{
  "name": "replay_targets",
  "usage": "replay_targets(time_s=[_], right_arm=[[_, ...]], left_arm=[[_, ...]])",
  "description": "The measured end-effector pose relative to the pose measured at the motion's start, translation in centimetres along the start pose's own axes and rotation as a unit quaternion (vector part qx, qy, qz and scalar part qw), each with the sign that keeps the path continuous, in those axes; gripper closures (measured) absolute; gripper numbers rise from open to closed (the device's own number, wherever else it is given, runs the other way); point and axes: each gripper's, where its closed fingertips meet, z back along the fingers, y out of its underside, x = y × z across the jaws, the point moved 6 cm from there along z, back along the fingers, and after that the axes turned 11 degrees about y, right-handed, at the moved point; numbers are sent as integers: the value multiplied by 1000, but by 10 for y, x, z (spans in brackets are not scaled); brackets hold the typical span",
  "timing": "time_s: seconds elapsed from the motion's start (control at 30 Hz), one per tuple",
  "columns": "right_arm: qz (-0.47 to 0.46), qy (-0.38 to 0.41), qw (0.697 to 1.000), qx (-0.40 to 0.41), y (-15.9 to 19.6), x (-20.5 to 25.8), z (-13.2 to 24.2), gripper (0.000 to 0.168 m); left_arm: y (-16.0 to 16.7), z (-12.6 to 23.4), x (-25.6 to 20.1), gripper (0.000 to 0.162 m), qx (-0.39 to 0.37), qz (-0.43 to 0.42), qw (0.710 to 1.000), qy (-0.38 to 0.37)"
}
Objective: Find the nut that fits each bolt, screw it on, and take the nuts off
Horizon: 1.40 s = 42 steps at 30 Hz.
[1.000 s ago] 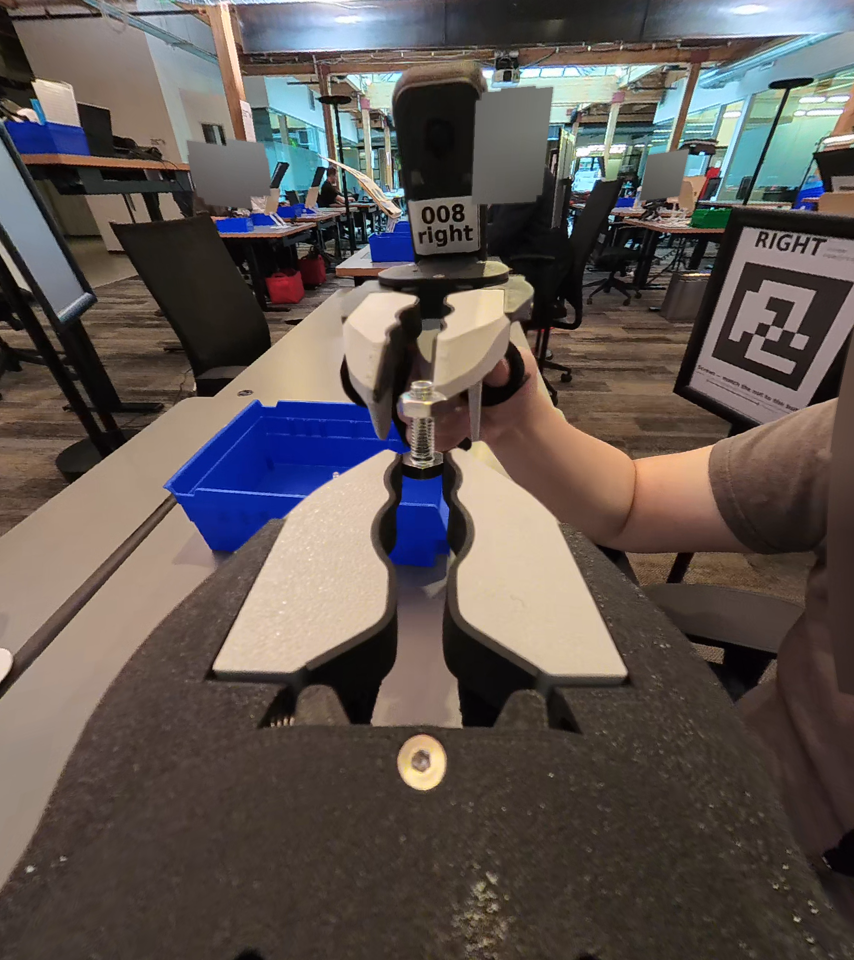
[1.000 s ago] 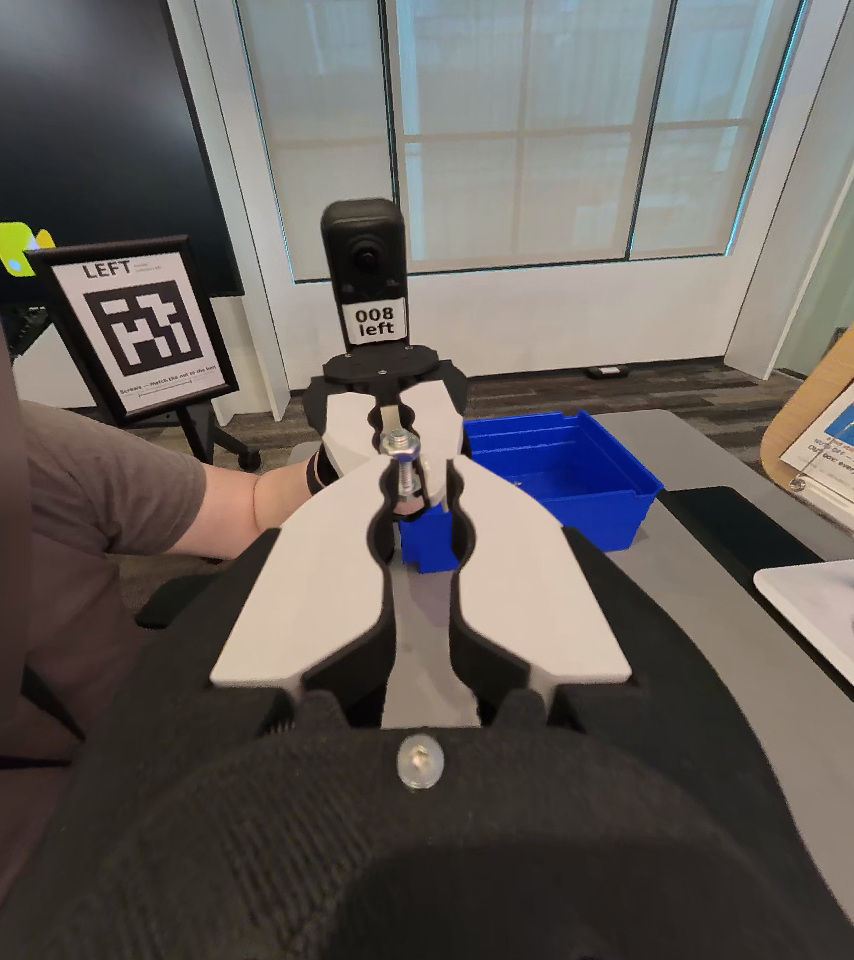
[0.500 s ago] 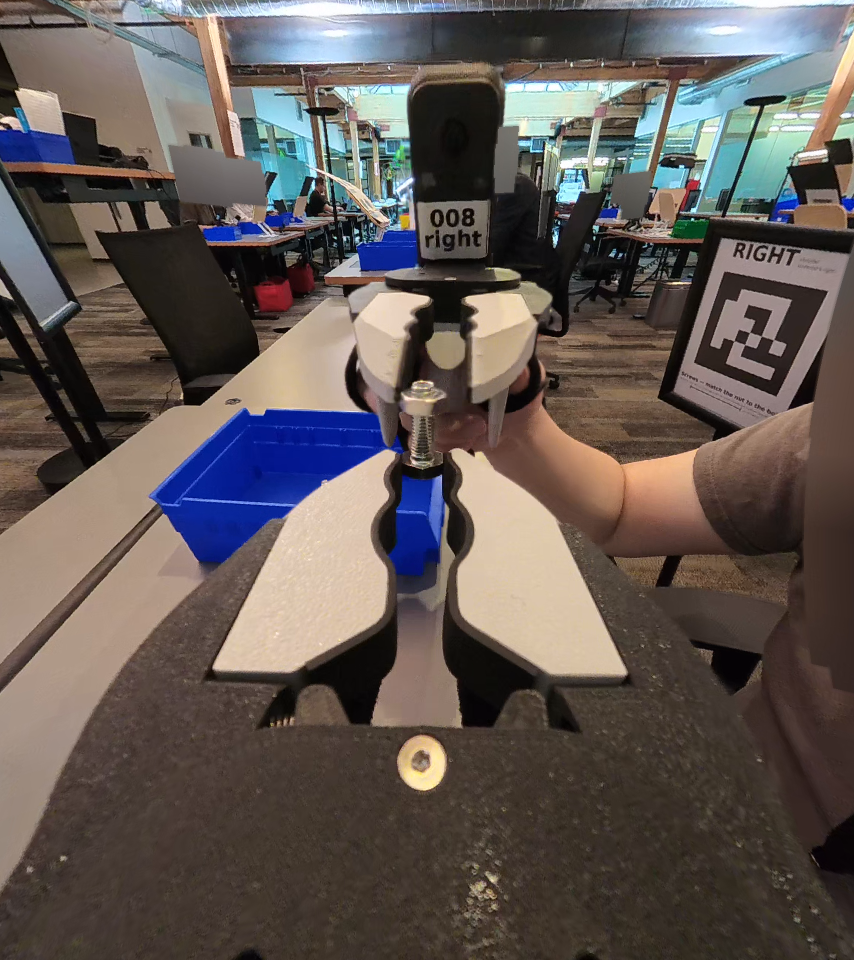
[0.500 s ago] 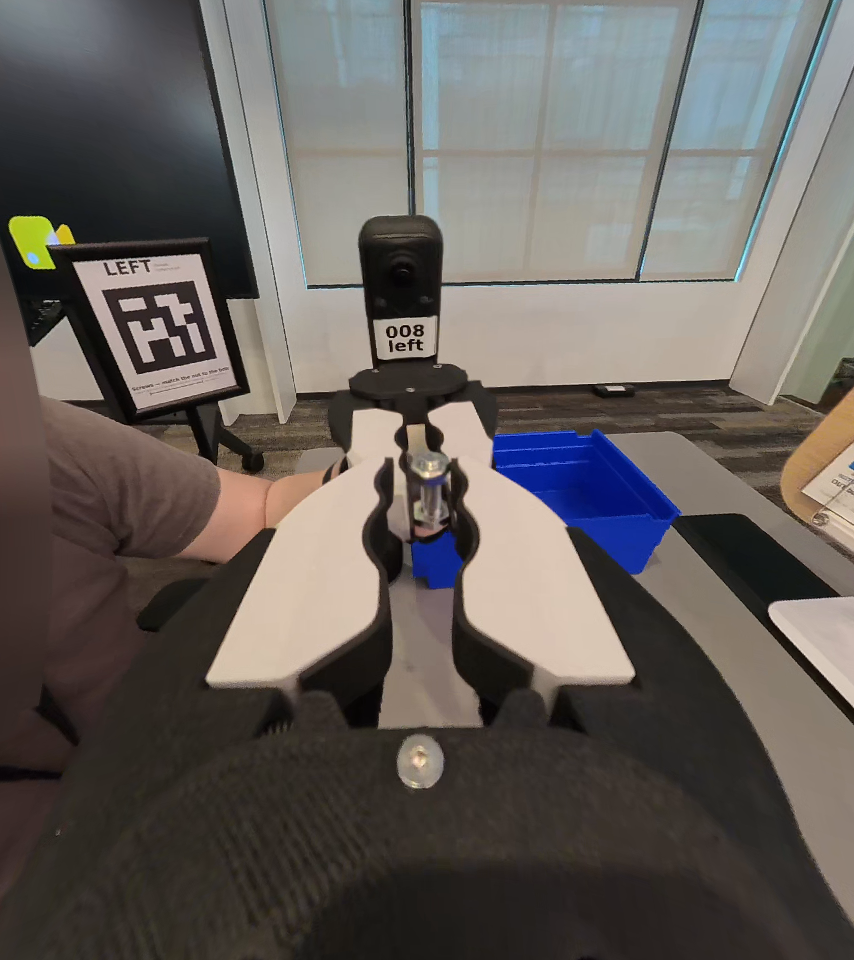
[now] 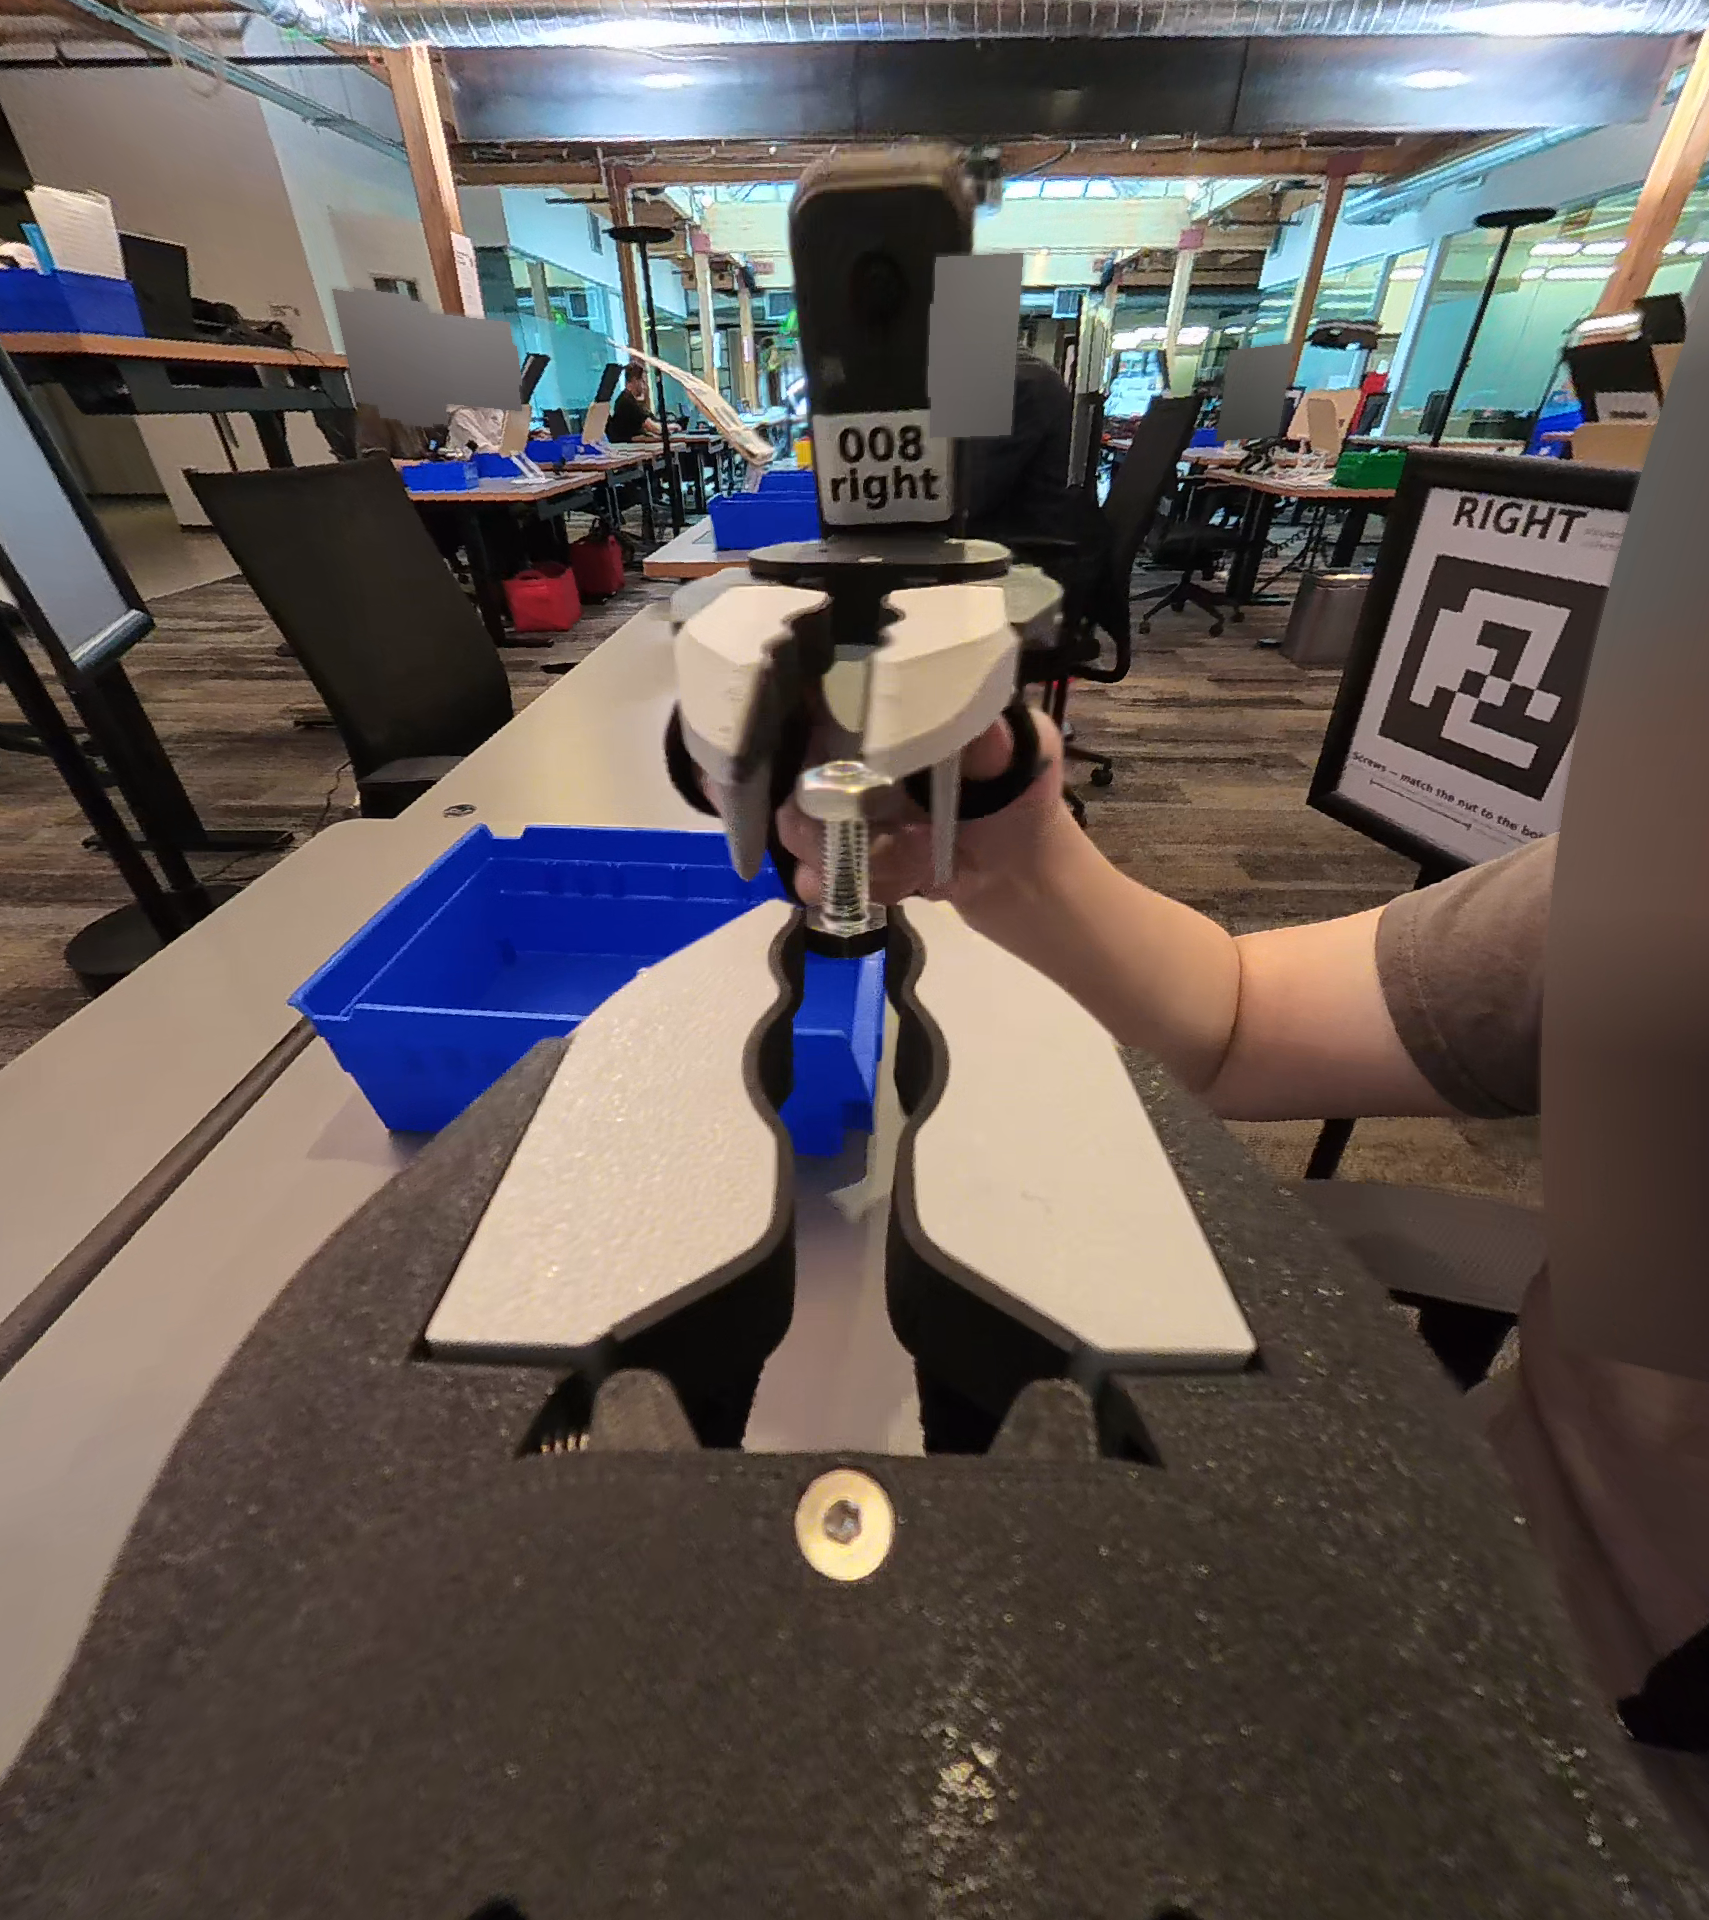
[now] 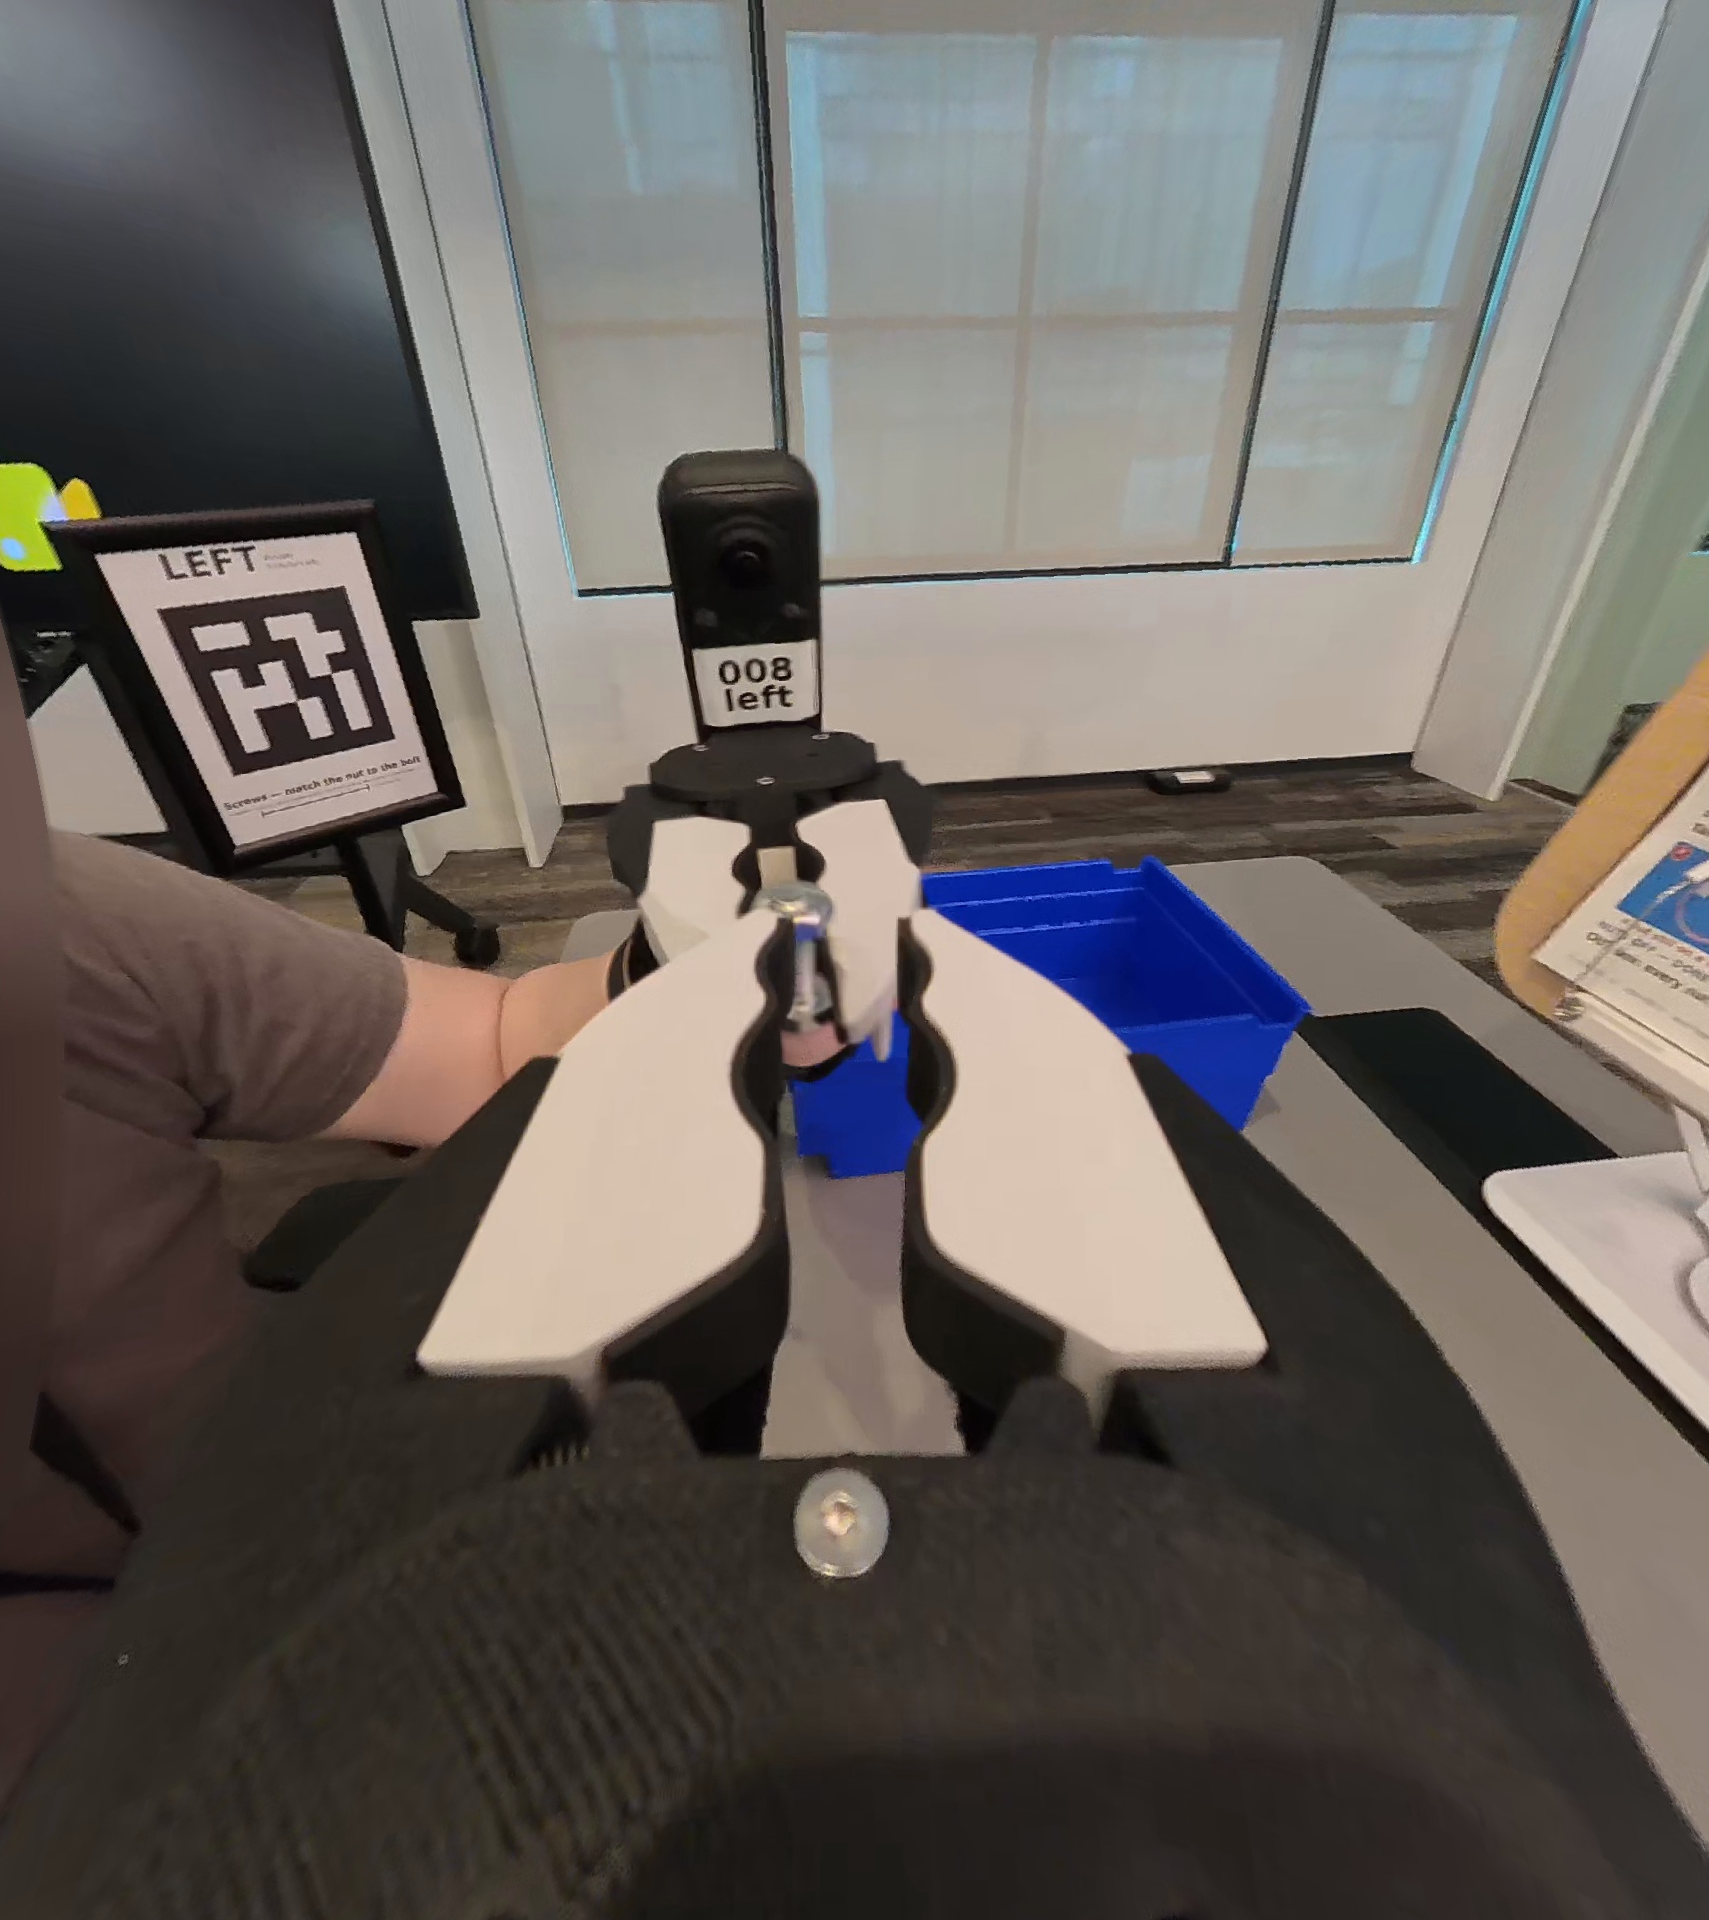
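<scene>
A silver bolt (image 5: 842, 847) stands upright in the air above the grey table. My left gripper (image 5: 839, 930) is shut on the nut (image 5: 842, 914) at the bolt's lower end. My right gripper (image 6: 837, 925) faces the left one, its jaws on either side of the bolt head. In the left wrist view a gap shows on both sides of the head. In the right wrist view the bolt (image 6: 801, 961) lies close to the left finger and clear of the right one.
A blue bin (image 5: 393, 1013) sits on the table right behind the grippers; it also shows in the right wrist view (image 6: 1193, 997). Framed marker signs (image 5: 1484, 665) (image 6: 278, 675) stand to each side. An instruction board (image 6: 1702, 935) on a white stand is at the right. My two grippers' fingertips are within a few centimetres of each other.
The right gripper has turned and tilted around the bolt head; the bolt now sits nearer its left finger. The left gripper keeps its hold on the nut end.
</scene>
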Motion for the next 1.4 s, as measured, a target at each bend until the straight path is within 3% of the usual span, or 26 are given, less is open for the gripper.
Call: replay_targets(time_s=[0.57,1.4], right_arm=[[30,-7,1000,1,1,13,-7,149],[0,-20,1000,-15,-3,2,2,151]], left_arm=[[0,-3,-4,148,5,-2,1000,8],[-6,3,-4,148,-18,-8,1000,10]])
